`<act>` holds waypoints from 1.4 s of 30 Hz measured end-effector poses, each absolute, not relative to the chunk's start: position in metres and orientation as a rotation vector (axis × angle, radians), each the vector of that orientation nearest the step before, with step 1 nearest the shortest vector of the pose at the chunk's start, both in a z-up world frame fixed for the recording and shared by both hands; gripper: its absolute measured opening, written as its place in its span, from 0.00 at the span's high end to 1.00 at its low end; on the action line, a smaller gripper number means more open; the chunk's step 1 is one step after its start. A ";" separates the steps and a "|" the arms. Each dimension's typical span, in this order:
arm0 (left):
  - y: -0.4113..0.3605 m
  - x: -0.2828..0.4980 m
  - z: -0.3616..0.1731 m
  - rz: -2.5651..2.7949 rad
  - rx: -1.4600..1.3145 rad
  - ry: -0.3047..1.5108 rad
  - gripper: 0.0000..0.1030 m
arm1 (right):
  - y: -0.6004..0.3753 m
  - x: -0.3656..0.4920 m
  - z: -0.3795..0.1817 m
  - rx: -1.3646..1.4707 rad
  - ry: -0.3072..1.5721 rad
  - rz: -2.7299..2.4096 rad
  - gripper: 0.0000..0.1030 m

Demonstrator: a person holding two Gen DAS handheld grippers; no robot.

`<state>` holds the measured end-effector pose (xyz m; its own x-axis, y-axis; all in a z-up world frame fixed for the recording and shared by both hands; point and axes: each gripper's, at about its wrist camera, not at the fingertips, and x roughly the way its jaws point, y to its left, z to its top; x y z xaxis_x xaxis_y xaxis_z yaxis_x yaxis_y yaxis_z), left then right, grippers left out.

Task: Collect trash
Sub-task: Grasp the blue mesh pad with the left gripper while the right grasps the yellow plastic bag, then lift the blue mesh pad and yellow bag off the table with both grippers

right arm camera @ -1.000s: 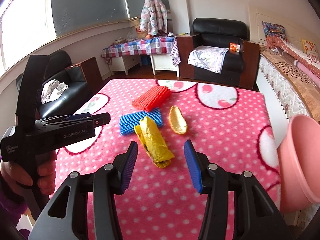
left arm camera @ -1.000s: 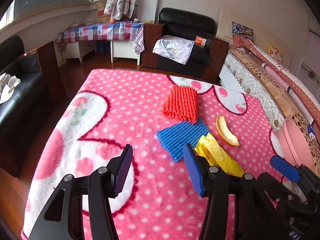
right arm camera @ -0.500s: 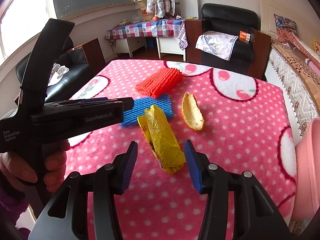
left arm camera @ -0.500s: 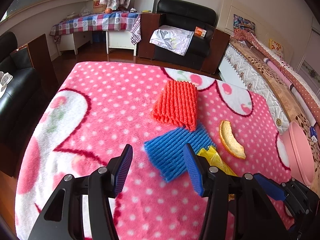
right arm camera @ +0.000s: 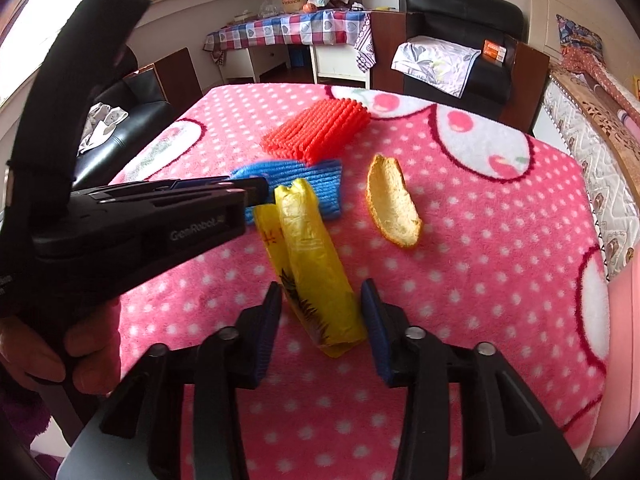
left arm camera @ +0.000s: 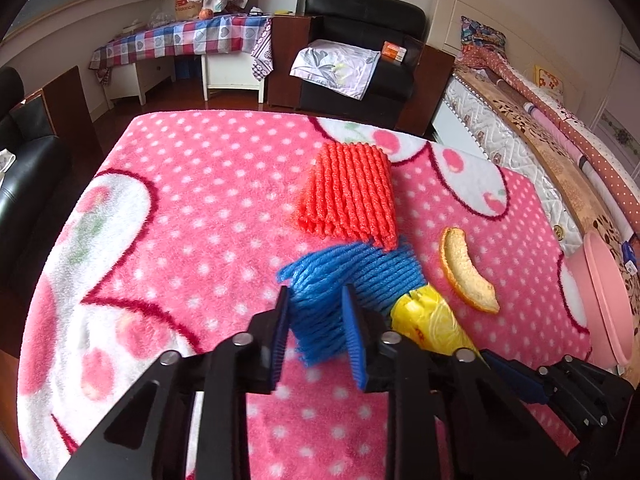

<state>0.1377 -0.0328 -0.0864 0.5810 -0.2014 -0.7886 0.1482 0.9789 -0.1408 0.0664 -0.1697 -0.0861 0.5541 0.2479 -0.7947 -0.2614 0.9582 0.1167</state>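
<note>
left tongs [left arm camera: 314, 326]: just closing, pinching near corner of blue foam net [left arm camera: 352, 280] | right tongs [right arm camera: 322, 322]: narrowing, straddling near end of yellow plastic bag [right arm camera: 312, 264], contact unclear | beyond: orange peel [right arm camera: 392, 200] right, red foam net [left arm camera: 352, 196] far, on pink dotted blanket [left arm camera: 192, 208] | pink bin [left arm camera: 604, 296] right

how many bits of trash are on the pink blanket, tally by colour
red foam net: 1
blue foam net: 1
yellow plastic bag: 1
orange peel: 1
total: 4
</note>
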 end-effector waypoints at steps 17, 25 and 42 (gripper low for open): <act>-0.016 0.095 -0.055 -0.226 -0.120 0.873 0.92 | -0.202 0.040 -0.063 0.109 0.882 0.275 0.79; -0.023 0.066 -0.035 -0.246 -0.099 0.821 0.92 | -0.218 0.021 -0.050 0.147 0.839 0.250 0.79; -0.031 0.030 -0.008 -0.276 -0.101 0.764 0.92 | -0.229 -0.002 -0.037 0.173 0.783 0.247 0.79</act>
<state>0.0296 -0.0308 -0.0083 0.6882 -0.2823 -0.6683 0.2096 0.9593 -0.1894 -0.0022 -0.2286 -0.0366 0.6822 0.2826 -0.6744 -0.1548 0.9572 0.2445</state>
